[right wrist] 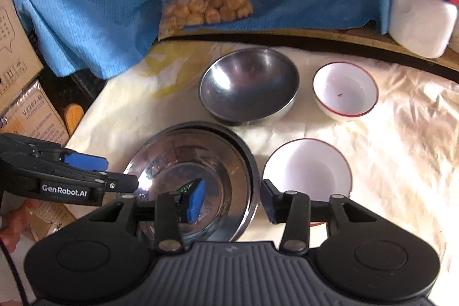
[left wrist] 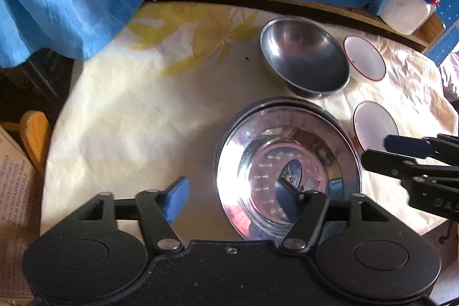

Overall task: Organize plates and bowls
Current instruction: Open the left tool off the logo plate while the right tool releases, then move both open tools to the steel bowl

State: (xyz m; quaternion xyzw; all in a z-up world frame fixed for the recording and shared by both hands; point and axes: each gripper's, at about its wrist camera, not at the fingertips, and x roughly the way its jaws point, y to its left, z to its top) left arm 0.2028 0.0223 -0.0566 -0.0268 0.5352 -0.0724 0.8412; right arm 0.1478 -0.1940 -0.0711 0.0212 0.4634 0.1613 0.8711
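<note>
You held both grippers low over a shiny steel bowl point(right wrist: 198, 182) that sat nested inside a darker bowl point(right wrist: 246, 154) on the cream tablecloth point(left wrist: 114, 116). Your right gripper point(right wrist: 233, 200) stood wide, one blue pad inside the shiny bowl and the other outside, straddling its right rim; nothing was pinched yet. Your left gripper point(left wrist: 238, 191) was likewise spread wide and empty, straddling the left rim. To lift cleanly, you likely needed to close squarely on the rim wall and raise both sides level, since polished steel could slip. Beyond sat a dull steel bowl point(right wrist: 248, 83). Two white red-rimmed bowls waited to the right: the near one point(right wrist: 307, 168) just beside the right gripper's outer pad, the far one point(right wrist: 345, 89) well apart.
</note>
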